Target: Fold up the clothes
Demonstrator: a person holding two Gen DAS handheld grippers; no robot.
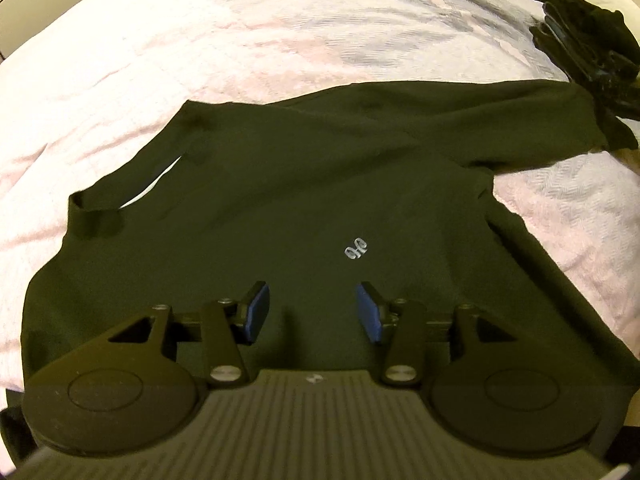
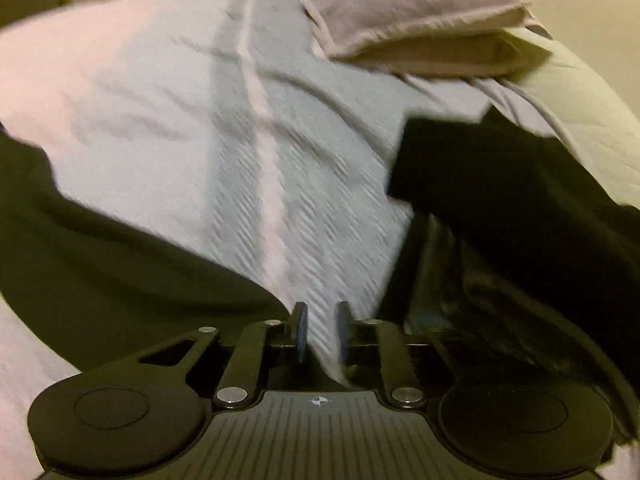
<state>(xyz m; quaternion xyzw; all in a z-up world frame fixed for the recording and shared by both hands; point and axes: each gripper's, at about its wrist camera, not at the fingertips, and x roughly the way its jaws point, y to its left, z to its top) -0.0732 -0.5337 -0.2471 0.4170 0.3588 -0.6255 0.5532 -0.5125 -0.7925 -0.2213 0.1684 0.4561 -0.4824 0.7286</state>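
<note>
Left wrist view shows a dark green sweater (image 1: 304, 200) lying flat on a pale bedspread (image 1: 200, 48). The left gripper (image 1: 312, 312) hangs over its lower body with the jaws apart and nothing between them. From this gripper the small white logo (image 1: 356, 251) is at 12 o'clock, close by. One sleeve (image 1: 500, 120) runs out to 2 o'clock, its long axis going across the bed toward a black heap (image 1: 588, 52). The other sleeve (image 1: 132, 168) is bent along the body at 10 o'clock.

Right wrist view shows the right gripper (image 2: 320, 330) with a narrow gap between its jaws; only bedspread shows there, so it holds nothing. Green cloth (image 2: 120, 272) lies at 9 o'clock, black clothes (image 2: 500, 208) at 2 o'clock. I judge that the right hand is nearer to the long sleeve.
</note>
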